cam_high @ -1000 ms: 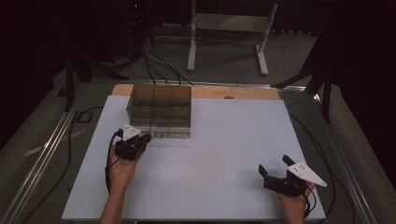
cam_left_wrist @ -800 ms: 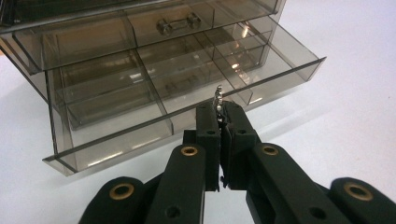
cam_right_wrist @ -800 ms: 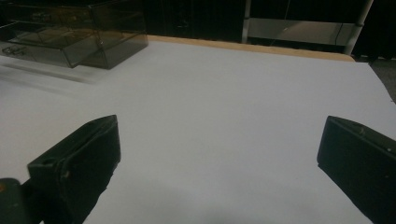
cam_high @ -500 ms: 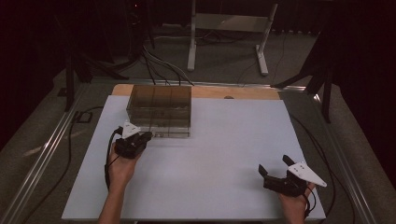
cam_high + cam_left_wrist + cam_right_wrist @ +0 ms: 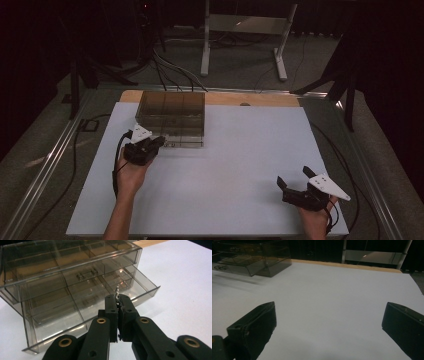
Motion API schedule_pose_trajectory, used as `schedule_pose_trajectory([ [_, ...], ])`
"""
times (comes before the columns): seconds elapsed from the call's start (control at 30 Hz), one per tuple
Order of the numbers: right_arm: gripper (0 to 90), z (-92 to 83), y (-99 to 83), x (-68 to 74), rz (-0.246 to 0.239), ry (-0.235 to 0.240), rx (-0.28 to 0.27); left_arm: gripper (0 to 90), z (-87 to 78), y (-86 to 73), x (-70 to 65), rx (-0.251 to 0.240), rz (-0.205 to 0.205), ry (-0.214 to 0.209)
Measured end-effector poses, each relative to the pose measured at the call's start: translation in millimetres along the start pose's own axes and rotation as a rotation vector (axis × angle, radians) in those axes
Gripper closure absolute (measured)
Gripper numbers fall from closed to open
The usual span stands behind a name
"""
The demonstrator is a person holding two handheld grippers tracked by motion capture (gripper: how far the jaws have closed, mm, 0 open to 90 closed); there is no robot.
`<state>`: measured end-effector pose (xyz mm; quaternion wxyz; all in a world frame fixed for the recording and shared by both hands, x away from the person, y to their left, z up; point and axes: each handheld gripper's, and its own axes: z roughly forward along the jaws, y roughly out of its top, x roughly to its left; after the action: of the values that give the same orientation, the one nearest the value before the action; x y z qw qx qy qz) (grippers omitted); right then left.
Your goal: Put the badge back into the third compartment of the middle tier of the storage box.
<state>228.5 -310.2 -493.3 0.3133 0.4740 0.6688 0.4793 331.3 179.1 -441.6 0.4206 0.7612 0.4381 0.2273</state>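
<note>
A small beaded metal piece sits pinched at the tips of the left tool, just in front of the smoky plastic drawer box and its pulled-out lower drawer. The right tool, jaws wide, rests well apart from the box on the white counter.

No text, label, brand, number or sign can be read anywhere.

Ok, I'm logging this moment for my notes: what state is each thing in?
Drawer box: upright on the table, bottom drawer pulled partly out.
Left gripper: shut on a small metal chain, over the drawer.
Right gripper: open, holding nothing.
</note>
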Motion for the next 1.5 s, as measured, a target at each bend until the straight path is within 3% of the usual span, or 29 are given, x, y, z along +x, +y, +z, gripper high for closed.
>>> schedule_pose_trajectory([
  [0.4, 0.0, 0.4, 0.0, 0.0, 0.000, 0.003, -0.001, 88.1, 3.0, 11.6, 0.1, -0.016, 0.004, 0.008],
  [1.5, 0.0, 0.8, -0.1, -0.3, -0.001, 0.003, 0.002, 88.1, 22.3, 23.3, -3.6, -0.010, 0.001, 0.015],
])
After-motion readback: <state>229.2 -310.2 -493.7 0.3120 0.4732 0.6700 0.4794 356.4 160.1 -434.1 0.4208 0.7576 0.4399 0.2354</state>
